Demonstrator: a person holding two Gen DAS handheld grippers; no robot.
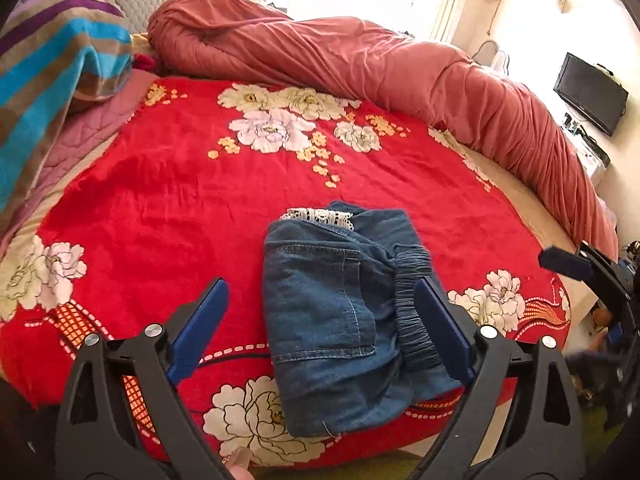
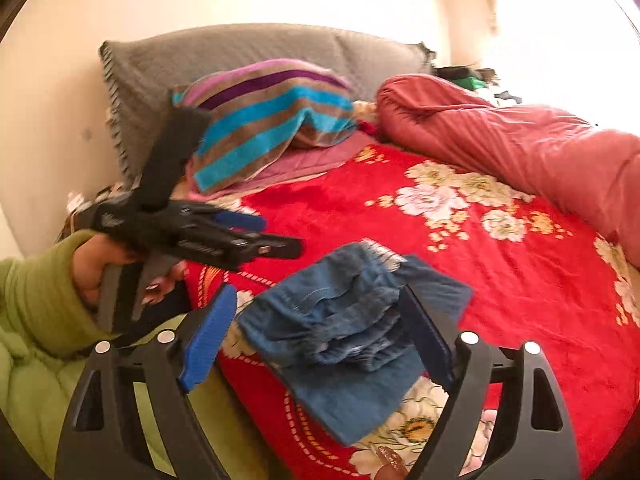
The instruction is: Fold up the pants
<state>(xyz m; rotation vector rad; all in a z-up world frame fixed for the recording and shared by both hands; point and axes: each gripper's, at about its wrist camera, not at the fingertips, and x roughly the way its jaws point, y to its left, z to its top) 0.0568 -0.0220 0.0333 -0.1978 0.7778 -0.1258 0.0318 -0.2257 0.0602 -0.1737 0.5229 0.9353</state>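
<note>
The blue denim pants (image 1: 340,320) lie folded into a small bundle near the front edge of the red floral blanket (image 1: 180,200), pocket and elastic waistband up, white lace trim at the far end. They also show in the right wrist view (image 2: 340,328). My left gripper (image 1: 324,304) is open and empty, held above the bundle, its fingers on either side. My right gripper (image 2: 320,320) is open and empty, just in front of the bundle. The left gripper also shows in the right wrist view (image 2: 276,236), held in a hand with a green sleeve.
A rolled pink-red duvet (image 1: 400,60) lies along the far and right side of the bed. A striped towel (image 1: 52,60) and grey pillows (image 2: 240,52) are at the head. A wall-mounted TV (image 1: 588,92) is at the right. The bed's front edge is close below the pants.
</note>
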